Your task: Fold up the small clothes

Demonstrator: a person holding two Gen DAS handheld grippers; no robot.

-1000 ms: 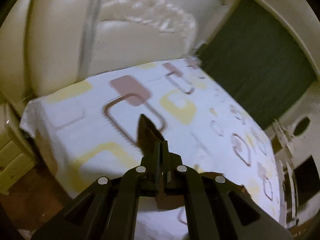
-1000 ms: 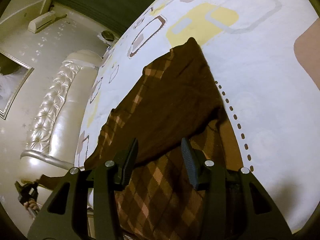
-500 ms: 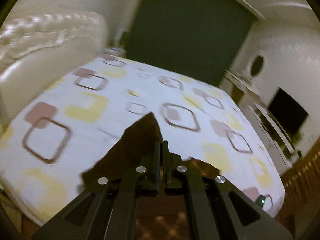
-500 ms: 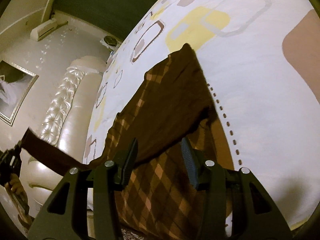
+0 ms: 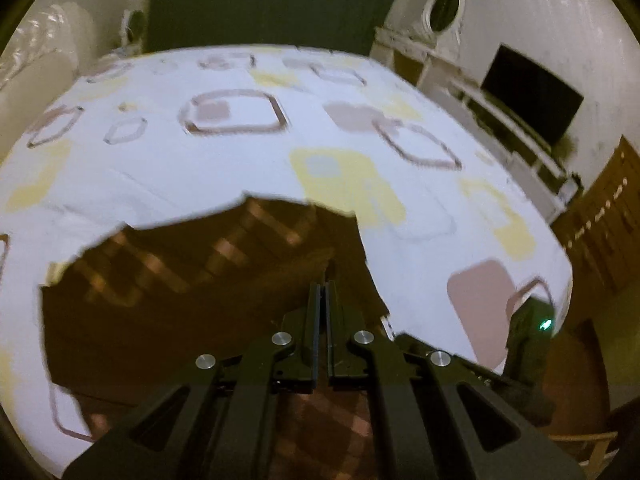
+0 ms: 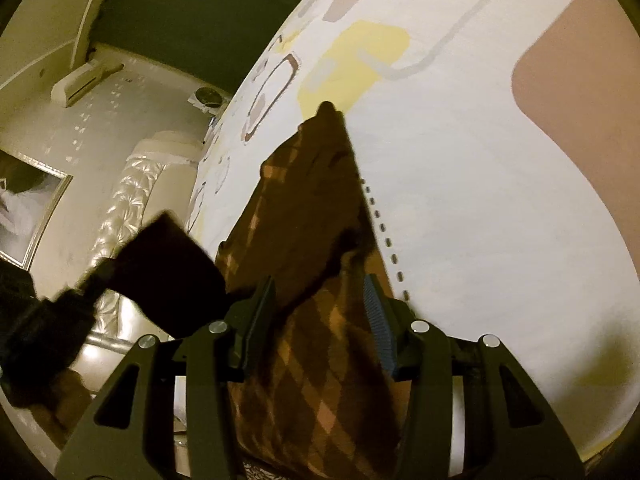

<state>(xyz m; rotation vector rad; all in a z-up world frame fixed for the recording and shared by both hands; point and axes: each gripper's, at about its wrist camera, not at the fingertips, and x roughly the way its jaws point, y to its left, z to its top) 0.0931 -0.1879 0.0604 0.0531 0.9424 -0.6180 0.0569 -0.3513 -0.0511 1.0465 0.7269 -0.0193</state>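
Lying on a patterned bed sheet point(image 6: 460, 184), a brown argyle garment point(image 6: 304, 216) has one corner pinched in the left gripper point(image 5: 323, 292), jaws pressed together, while the right gripper point(image 6: 320, 312) hovers over it, jaws spread.

A dim bedroom around a patterned bed

Ahead of the left gripper we see the white bed sheet point(image 5: 248, 168) printed with yellow and brown squares, a dark green curtain point(image 5: 256, 0) beyond it, a black television point(image 5: 532, 94) on white shelving to the right, and a tufted cream headboard point(image 6: 120, 216) left of the right gripper.
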